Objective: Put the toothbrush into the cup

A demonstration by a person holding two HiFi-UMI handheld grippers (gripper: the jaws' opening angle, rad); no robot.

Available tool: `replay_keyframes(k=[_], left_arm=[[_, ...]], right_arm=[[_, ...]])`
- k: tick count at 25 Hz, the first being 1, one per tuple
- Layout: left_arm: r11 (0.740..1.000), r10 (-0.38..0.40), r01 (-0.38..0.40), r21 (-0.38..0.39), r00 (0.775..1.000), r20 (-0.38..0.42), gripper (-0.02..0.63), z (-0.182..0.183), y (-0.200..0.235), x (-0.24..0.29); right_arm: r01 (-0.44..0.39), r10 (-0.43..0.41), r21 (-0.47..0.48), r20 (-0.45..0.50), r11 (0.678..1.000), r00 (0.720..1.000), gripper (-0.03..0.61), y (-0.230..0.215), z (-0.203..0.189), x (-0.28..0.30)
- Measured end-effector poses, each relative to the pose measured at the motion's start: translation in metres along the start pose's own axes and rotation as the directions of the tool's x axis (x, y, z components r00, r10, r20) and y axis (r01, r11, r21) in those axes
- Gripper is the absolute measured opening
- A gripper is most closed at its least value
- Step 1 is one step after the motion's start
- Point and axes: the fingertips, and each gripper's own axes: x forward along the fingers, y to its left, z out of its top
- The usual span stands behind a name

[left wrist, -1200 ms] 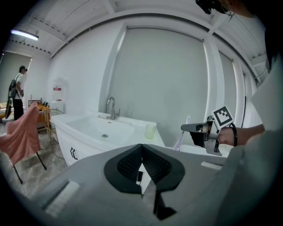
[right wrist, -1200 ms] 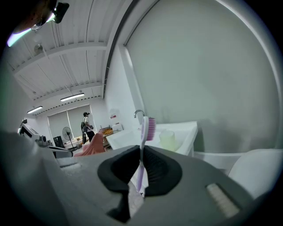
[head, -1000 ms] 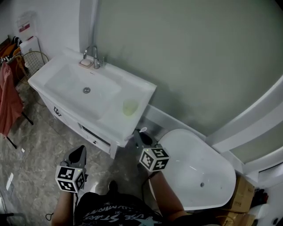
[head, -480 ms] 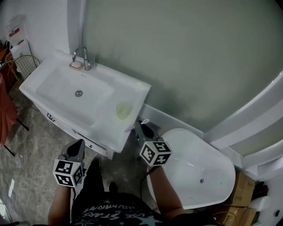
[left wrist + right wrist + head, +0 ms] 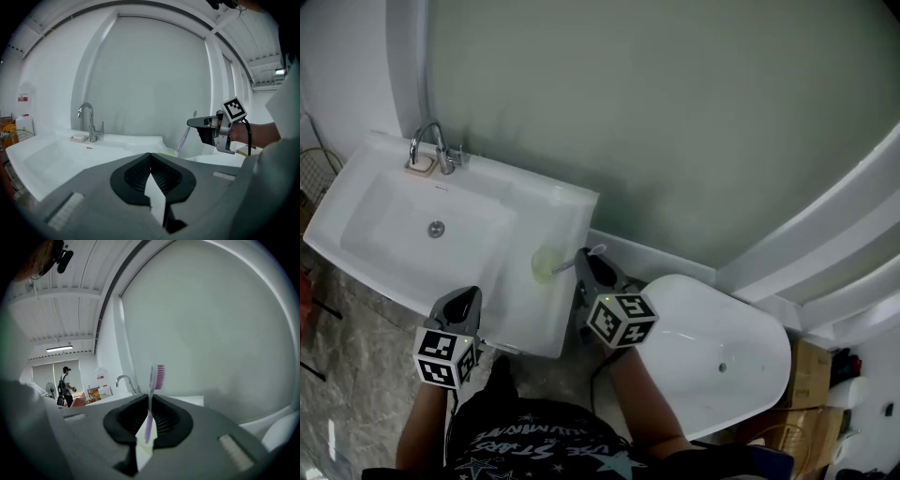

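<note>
A pale green cup (image 5: 547,264) stands on the right part of the white washstand top (image 5: 567,202). My right gripper (image 5: 582,260) is shut on a lilac toothbrush (image 5: 590,252), just to the right of the cup. In the right gripper view the toothbrush (image 5: 150,401) stands upright between the jaws of the right gripper (image 5: 149,397), its pink bristles at the top. The left gripper (image 5: 471,296) hovers at the washstand's front edge, apart from the cup. In the left gripper view my left gripper (image 5: 150,157) is shut, with nothing held.
A chrome faucet (image 5: 431,145) and a soap dish (image 5: 420,166) sit behind the sink bowl (image 5: 403,225). A white tub (image 5: 722,356) lies to the right, with cardboard boxes (image 5: 811,361) beyond it. A person (image 5: 65,380) walks far off.
Both grippers have moved toward the washstand. The right gripper has carried the toothbrush from below the counter's corner to right beside the cup. Both sets of jaws stay shut.
</note>
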Motion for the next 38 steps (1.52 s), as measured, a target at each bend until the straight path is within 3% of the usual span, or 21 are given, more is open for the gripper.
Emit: replay_keyframes(k=[10,24,26,29,33,38], left_arm=[[0.991,-0.129,0.131,0.024,0.989,-0.068,0.009,0.002,0.022,0.062],[0.982,-0.187,0.189,0.004,0.976,-0.112,0.009,-0.007,0.032,0.088],[0.983,-0.184,0.185,0.003,0.977,-0.109,0.009,-0.008,0.032,0.089],[0.983,-0.181,0.182,0.001,0.977,-0.11,0.009,-0.007,0.028,0.085],[0.987,-0.159,0.16,0.007,0.983,-0.09,0.009,-0.004,0.025,0.08],[0.99,-0.139,0.14,0.012,0.987,-0.081,0.009,-0.004,0.014,0.065]], right_arm=[[0.084,-0.082,0.016,-0.125,0.996,0.989,0.026,-0.02,-0.055,0.049],[0.116,-0.115,-0.008,-0.201,0.993,0.973,0.029,-0.029,-0.085,0.065],[0.106,-0.106,-0.011,-0.207,0.994,0.973,0.101,-0.029,-0.087,0.065],[0.093,-0.093,-0.013,-0.216,0.996,0.972,0.113,-0.026,-0.088,0.062],[0.068,-0.067,-0.005,-0.237,0.998,0.969,0.19,-0.022,-0.091,0.058],[0.051,-0.046,0.016,-0.23,0.999,0.972,0.212,-0.019,-0.089,0.048]])
